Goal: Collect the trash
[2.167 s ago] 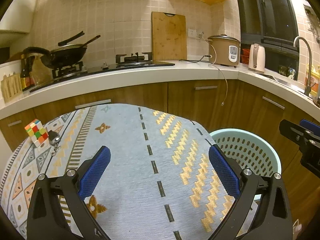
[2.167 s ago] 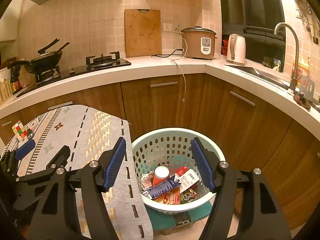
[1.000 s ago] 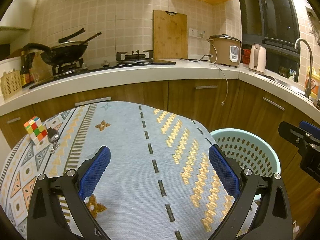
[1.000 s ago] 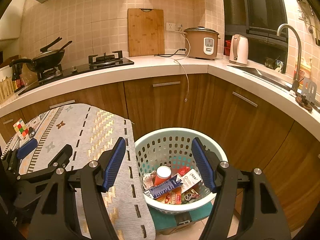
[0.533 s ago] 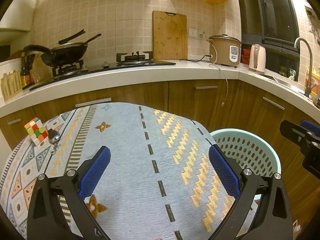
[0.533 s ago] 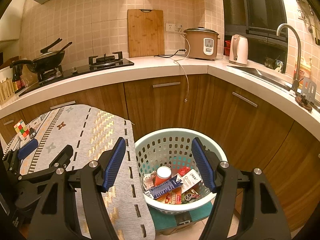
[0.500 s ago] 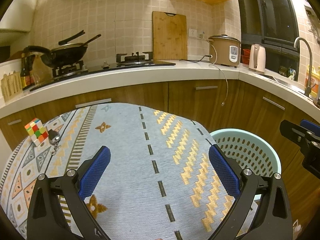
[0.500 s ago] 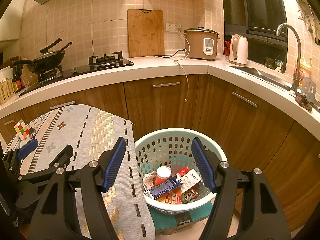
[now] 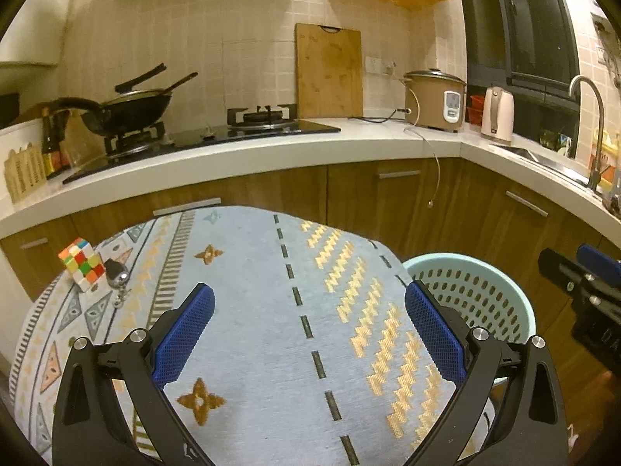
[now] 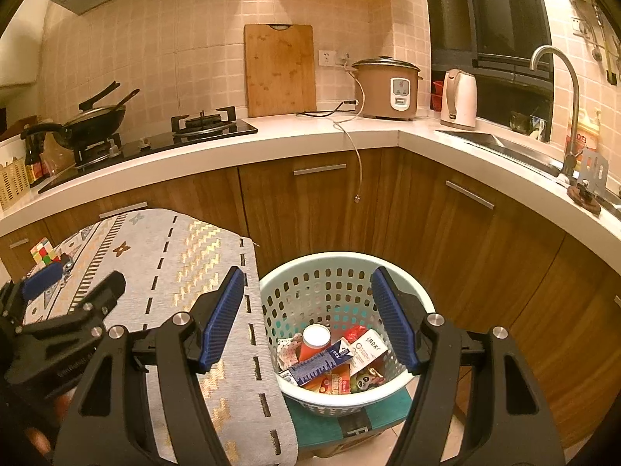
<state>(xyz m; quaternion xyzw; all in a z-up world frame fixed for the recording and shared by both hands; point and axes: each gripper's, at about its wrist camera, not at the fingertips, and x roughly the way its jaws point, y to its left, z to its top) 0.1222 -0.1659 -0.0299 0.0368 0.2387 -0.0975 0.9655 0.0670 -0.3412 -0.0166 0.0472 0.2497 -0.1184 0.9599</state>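
A pale green perforated basket stands on the floor right of the table; it also shows in the left wrist view. It holds trash: a red can with a white lid, a blue carton, a white carton and wrappers. My right gripper is open and empty, held above the basket. My left gripper is open and empty above the patterned tablecloth.
A Rubik's cube and a key fob lie at the table's far left. Behind run wooden cabinets and a white counter with a wok, hob, cutting board, rice cooker, kettle and sink. A cord hangs down.
Nothing has visibly changed beyond slight camera drift; both grippers stay open and empty in place.
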